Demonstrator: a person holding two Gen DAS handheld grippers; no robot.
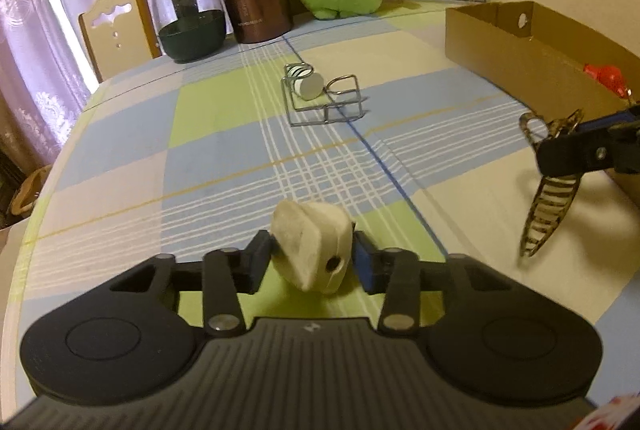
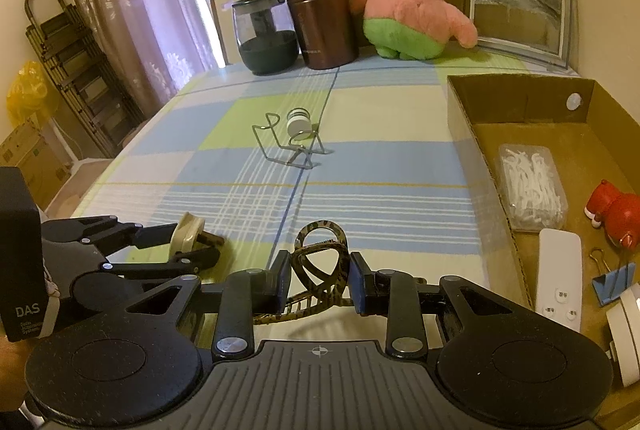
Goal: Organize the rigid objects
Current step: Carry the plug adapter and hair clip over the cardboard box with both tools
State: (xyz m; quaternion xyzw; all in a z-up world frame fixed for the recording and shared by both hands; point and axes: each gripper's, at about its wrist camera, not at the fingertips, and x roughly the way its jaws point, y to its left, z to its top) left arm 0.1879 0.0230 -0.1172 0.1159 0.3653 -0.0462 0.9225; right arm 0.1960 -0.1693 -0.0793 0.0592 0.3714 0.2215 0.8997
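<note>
My left gripper (image 1: 312, 258) is shut on a cream power plug (image 1: 316, 246) and holds it just above the checked tablecloth; it also shows in the right wrist view (image 2: 188, 230). My right gripper (image 2: 318, 282) is shut on a leopard-print hair claw clip (image 2: 320, 262), held near the left wall of the cardboard box (image 2: 472, 134). The clip also shows in the left wrist view (image 1: 548, 190). A wire rack (image 2: 288, 146) with a small white jar (image 2: 298, 124) lies mid-table.
The box holds a pack of floss picks (image 2: 532, 186), a red figure (image 2: 612, 214), a white remote (image 2: 560, 278) and a blue binder clip (image 2: 612, 282). At the table's far end stand a glass pot (image 2: 266, 34), a brown canister (image 2: 320, 18), a Patrick plush (image 2: 412, 6) and a picture frame (image 2: 520, 10).
</note>
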